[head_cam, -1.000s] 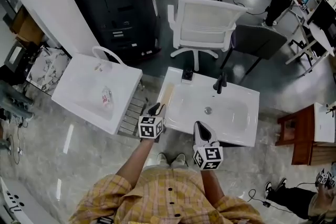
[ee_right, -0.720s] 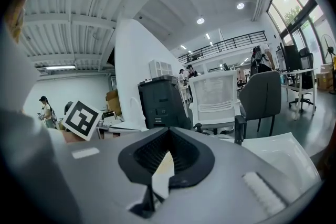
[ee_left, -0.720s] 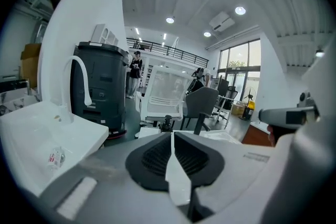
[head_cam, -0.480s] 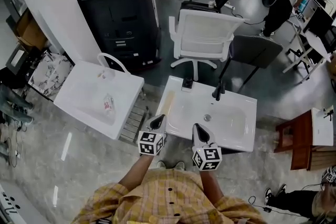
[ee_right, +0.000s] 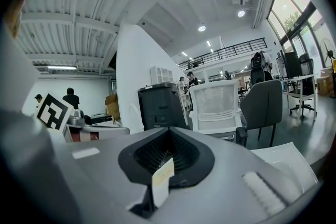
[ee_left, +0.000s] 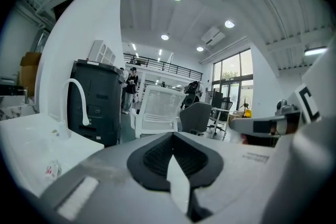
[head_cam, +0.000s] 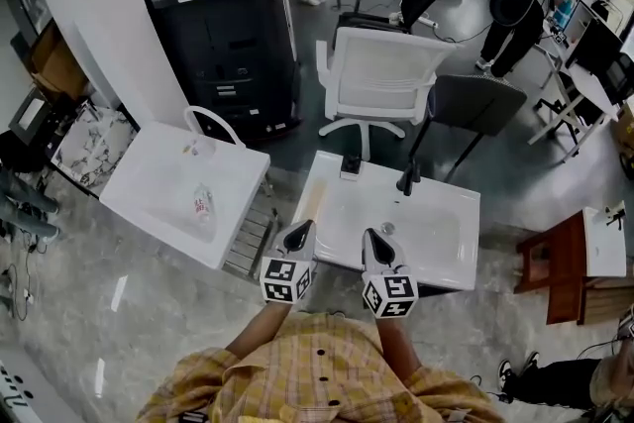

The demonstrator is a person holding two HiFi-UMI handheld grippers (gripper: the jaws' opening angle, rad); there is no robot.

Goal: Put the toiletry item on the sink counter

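- Head view: the toiletry item (head_cam: 201, 205), which I take to be the small clear bottle with a red label, lies on its side in the basin of the left sink (head_cam: 139, 175), below the white faucet (head_cam: 212, 118).
- It is well apart from both grippers and off to the left of the centre sink (head_cam: 448, 253).
- Left gripper (head_cam: 301, 230): pads pressed together with nothing between them. It is held close in front of my body, at the near edge of the centre sink.
- Right gripper (head_cam: 373, 239): jaws are together as well. A pale sliver shows at the seam in the right gripper view, and I cannot tell what it is.
- Handling, as I judge it: the item is a light plastic bottle, fairly stiff but smooth. Being round, it could roll or squirt out of the pads on the glossy basin.
- Grip: I would take it across the middle of the body, over the label, with the jaws square to its long axis. The left gripper is on the nearer side.
- Risk: the basin slopes, so a nudge may send the bottle sliding toward the drain.
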